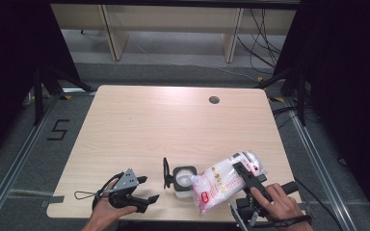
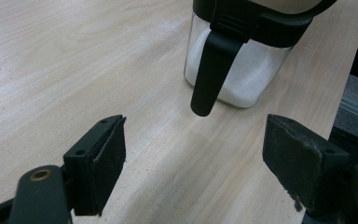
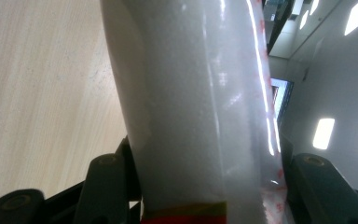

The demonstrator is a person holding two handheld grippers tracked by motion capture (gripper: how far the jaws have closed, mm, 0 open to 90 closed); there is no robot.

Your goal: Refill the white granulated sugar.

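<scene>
Bag: we see a clear bag of white grains [image 1: 225, 179] with red print, tilted over the near right part of the table [image 1: 173, 125], its lower corner at the jar's mouth.
Jar: we find a clear jar [image 1: 184, 179] with a black rim just left of the bag, part full of white grains, its black hinged lid [image 1: 165, 173] standing open at the left.
Right gripper: our right gripper [image 1: 243, 174] pinches the bag's body between its jaws; the right hand [image 1: 275, 201] angles it up and leftward.
Left gripper: our left gripper [image 1: 147, 188] has its jaws spread wide, holding nothing, low over the table and aimed at the jar.
Left hand: the left hand [image 1: 107, 208] grips from the near edge, wrist low.
</scene>
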